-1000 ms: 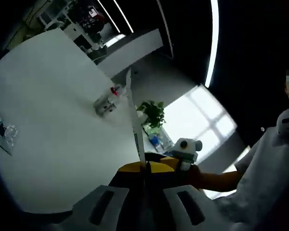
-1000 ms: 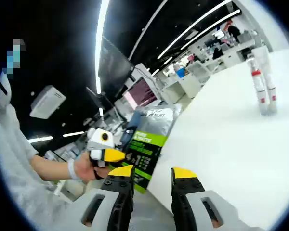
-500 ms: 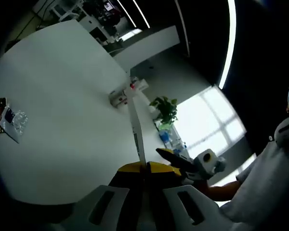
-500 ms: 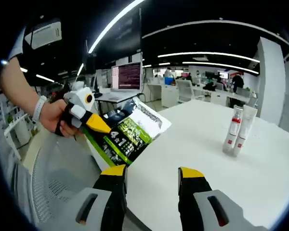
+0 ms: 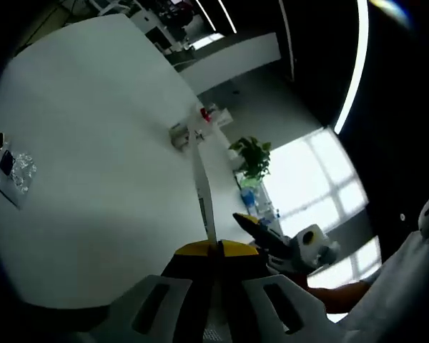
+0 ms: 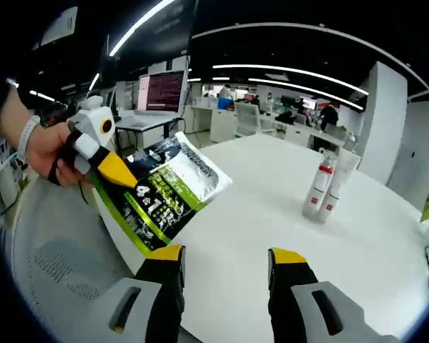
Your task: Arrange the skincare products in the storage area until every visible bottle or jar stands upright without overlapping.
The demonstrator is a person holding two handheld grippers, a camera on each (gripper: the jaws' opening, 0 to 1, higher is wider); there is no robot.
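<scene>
Two skincare bottles, white with red bands, stand upright and side by side on the white counter, touching or nearly so, ahead and slightly right of the right gripper and well apart from it. Their long axes run vertical, and neither looks tipped from here. In the left gripper view the same pair appears small and far across the counter, too distant to read in detail.

The right gripper's yellow-tipped fingers are spread wide with nothing between them, hovering above the near edge of the counter. The left gripper, seen entering the right gripper view from the left in the person's hand, has its fingers closed on the corner of a green-and-black foil pouch held out over the counter's edge; in its own view the fingers meet on the pouch's thin edge, which rises straight up from them. The right gripper also shows there, low and to the right.

Judged from this, the right gripper is the free one and faces the bottles more directly; any reach would run forward and a touch rightward. A small clear packet lies at the counter's far-left side.
</scene>
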